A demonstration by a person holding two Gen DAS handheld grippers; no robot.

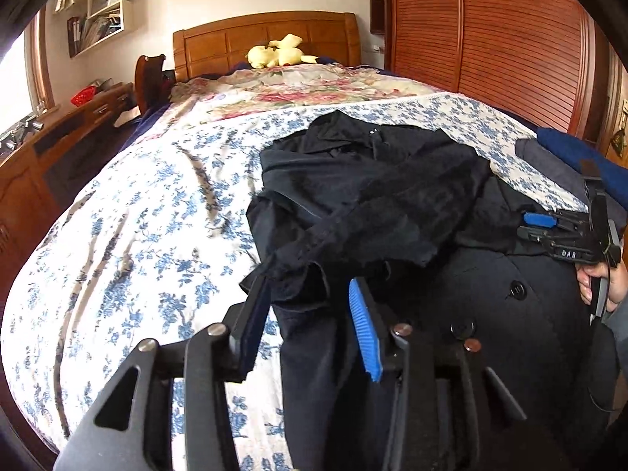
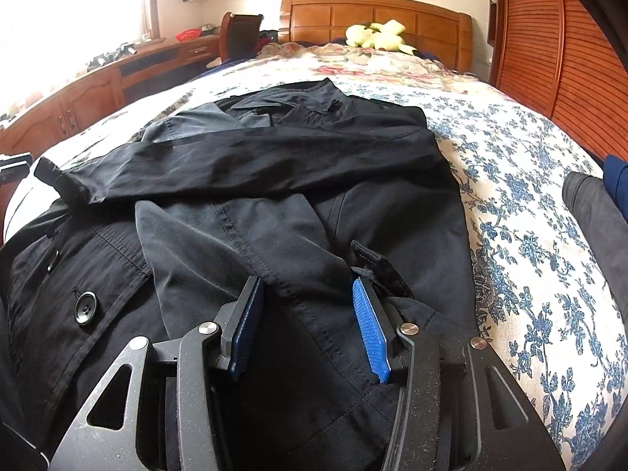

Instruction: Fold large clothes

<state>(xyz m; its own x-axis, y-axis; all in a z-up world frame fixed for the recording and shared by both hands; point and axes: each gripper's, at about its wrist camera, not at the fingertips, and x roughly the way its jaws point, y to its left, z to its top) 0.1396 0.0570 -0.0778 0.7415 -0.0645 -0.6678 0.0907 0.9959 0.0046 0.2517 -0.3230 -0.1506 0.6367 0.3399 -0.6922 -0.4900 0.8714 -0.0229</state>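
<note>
1. At your far left runs one long wooden cabinet (image 2: 90, 90) under the window, with one red bowl (image 2: 187, 34) on its top.
2. Your left gripper (image 1: 310, 310) stands with its two jaws apart; a fold of the black coat (image 1: 373, 196) lies between them, and neither pad presses on it.
3. That one black coat lies on the bed's one blue-flowered sheet (image 1: 137, 235), with one sleeve (image 2: 235, 165) folded across its chest. You can count two buttons (image 1: 517, 289) in the left wrist view.
4. Your right gripper (image 2: 308, 308) has its two jaws parted over the coat's front seam; whether the pads grip the cloth, you cannot tell.
5. One hand (image 1: 600, 282) holds that gripper at the right edge of the left view.
6. One yellow plush toy (image 2: 378, 35) sits by the headboard (image 2: 376, 15).
7. At your right, one dark folded garment (image 2: 596, 212) lies beside one blue one (image 2: 618, 180).
</note>
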